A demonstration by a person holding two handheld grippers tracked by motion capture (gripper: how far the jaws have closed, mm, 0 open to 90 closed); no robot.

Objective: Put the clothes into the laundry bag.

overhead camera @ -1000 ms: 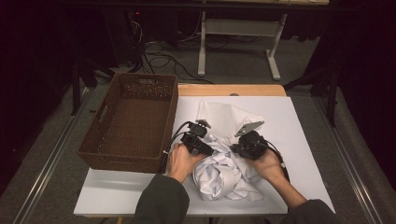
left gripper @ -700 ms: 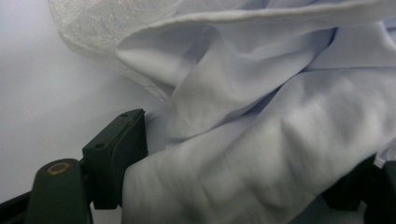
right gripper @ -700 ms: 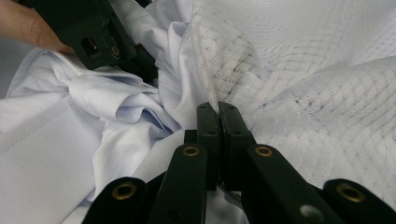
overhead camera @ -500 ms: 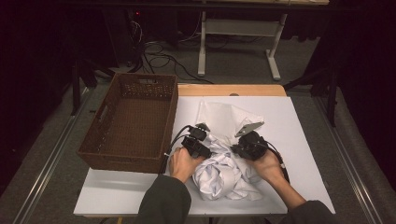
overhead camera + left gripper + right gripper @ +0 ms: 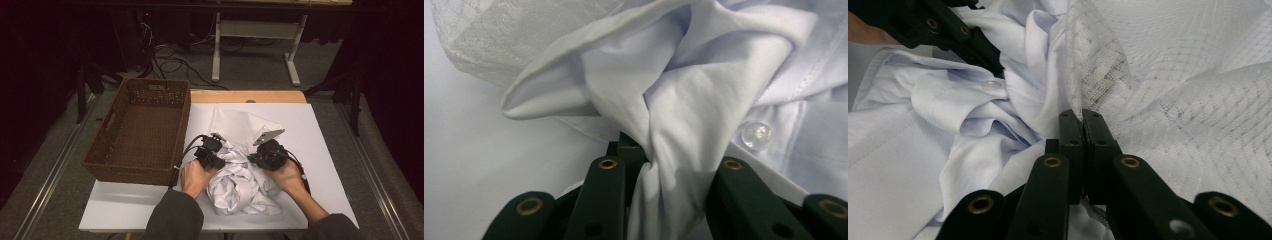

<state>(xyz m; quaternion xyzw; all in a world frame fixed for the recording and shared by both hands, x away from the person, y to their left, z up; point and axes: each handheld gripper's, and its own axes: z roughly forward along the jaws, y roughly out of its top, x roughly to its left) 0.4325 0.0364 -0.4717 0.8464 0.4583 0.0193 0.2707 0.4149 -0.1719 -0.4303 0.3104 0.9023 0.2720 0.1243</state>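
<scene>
- Along the table's left edge sits a brown wicker basket [image 5: 140, 132] — empty, well apart from the work.
- Left gripper [image 5: 212, 152], whose jaws have just been closing, pinches a twisted fold of the pale shirt [image 5: 684, 110].
- Near the front edge at the middle lies that shirt [image 5: 240, 182], bunched beside a white mesh bag [image 5: 240, 125] — soft, light, likely to sag, so grip thick folds, not buttons.
- Right gripper [image 5: 1080, 125] is clamped tight on the mesh bag's edge.
- Beyond the white table [image 5: 320, 145]: grey floor, cables, a desk frame.
</scene>
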